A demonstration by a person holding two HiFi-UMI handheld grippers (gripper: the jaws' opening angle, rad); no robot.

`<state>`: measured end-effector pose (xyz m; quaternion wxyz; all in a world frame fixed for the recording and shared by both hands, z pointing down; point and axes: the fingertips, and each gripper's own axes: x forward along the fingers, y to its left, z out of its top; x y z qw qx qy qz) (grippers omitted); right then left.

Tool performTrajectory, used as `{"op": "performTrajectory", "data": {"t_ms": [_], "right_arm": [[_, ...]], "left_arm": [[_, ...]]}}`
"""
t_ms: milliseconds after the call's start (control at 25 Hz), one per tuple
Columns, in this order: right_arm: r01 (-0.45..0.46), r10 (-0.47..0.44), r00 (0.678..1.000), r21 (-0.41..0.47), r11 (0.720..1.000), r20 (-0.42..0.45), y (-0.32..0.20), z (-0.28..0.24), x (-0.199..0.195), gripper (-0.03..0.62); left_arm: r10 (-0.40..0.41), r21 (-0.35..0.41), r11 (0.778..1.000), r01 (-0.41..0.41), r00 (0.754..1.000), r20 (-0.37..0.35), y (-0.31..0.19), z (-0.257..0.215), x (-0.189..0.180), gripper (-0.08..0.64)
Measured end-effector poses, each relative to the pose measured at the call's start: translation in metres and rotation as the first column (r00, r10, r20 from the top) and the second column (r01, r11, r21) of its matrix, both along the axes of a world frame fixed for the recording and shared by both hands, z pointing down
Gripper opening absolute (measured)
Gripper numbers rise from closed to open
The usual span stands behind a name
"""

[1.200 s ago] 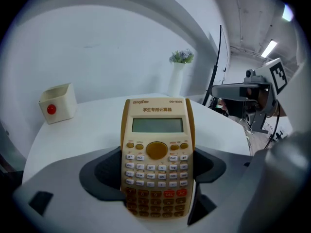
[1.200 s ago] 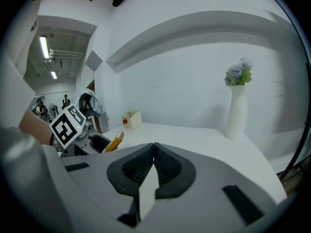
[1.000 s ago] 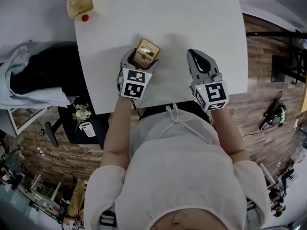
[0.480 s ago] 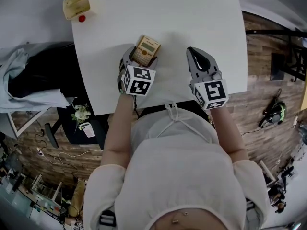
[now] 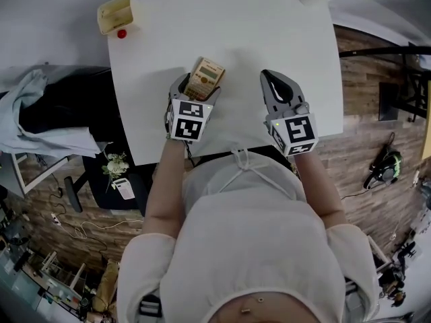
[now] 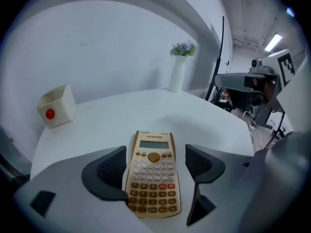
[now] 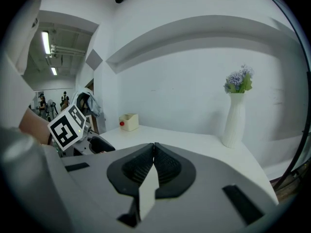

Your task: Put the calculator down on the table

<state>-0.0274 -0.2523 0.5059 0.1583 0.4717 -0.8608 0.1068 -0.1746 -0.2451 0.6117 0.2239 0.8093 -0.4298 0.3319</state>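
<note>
Near the table's (image 5: 236, 25) near edge, head view: the calculator (image 5: 205, 78) sits between the left gripper's (image 5: 196, 86) tips, with the right gripper (image 5: 276, 81) beside it. Left gripper view: jaws spread, calculator flat between them, a gap showing at the right jaw. Right gripper view: jaws pressed together, holding nothing.

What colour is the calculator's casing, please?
The calculator is tan-gold with pale keys; the left gripper view shows it best.

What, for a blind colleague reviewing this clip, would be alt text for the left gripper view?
A tan calculator lies face up on the white table between the open jaws of the left gripper. Behind stand a cream box and a vase of flowers.
</note>
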Motion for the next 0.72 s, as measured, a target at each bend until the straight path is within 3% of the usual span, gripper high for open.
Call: {"op": "performTrajectory", "data": {"t_ms": [120,200,440,720], "right_arm": [[0.006,-0.006,1.000,0.034,0.999,0.010,-0.002,-0.013,-0.002,0.006],[0.006,-0.008,1.000,0.047,0.999,0.028,-0.001,-0.024,-0.004,0.005],[0.043,-0.049,0.998,0.124,0.991,0.050,0.004,-0.059,-0.014,0.006],[0.095,-0.114,0.991,0.222,0.970,0.071,0.015,-0.099,-0.019,0.006]], "left_arm": [[-0.041,0.088,0.995,0.041,0.999,-0.008,-0.004,-0.029,-0.008,0.332],[-0.097,0.188,0.977,0.097,0.995,-0.010,-0.008,-0.055,-0.018,0.206],[-0.151,0.346,0.924,0.163,0.987,-0.060,-0.007,-0.117,-0.032,0.049],[-0.134,0.473,0.861,0.188,0.980,-0.146,0.008,-0.189,-0.034,0.018]]}}
